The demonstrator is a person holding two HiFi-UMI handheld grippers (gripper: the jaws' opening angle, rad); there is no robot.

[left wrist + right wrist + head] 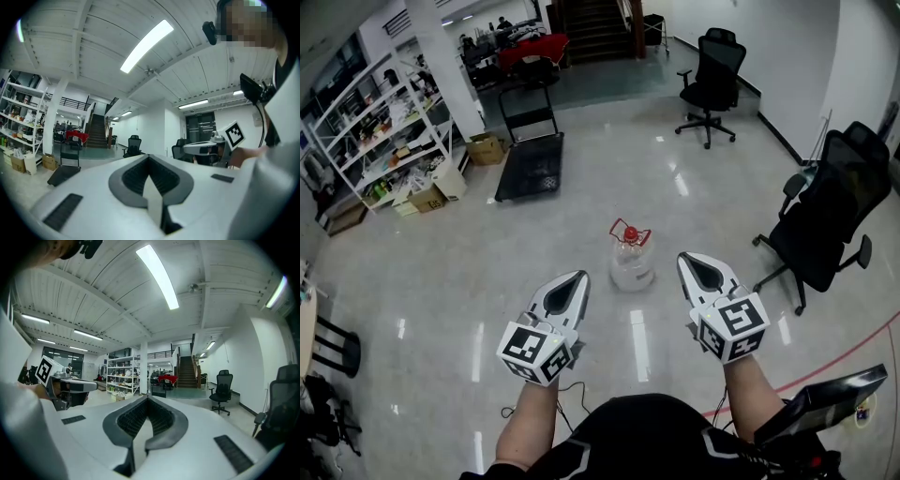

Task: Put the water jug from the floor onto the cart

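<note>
A clear water jug (631,257) with a red cap and red handle stands upright on the glossy floor, straight ahead of me. My left gripper (579,277) is held level to the jug's near left, shut with nothing in it. My right gripper (688,260) is level to the jug's near right, also shut and empty. Neither touches the jug. The black flat cart (530,164) with an upright push handle sits farther off at the upper left. In the left gripper view the cart (63,171) shows at the left and the right gripper (187,149) at the right; the jug is hidden in both gripper views.
Black office chairs stand at the right (831,211) and far back (712,82). White shelving (380,131) with cardboard boxes (486,148) lines the left wall. A red-covered table (532,49) and stairs (598,28) are at the back. A red line (825,366) crosses the floor at lower right.
</note>
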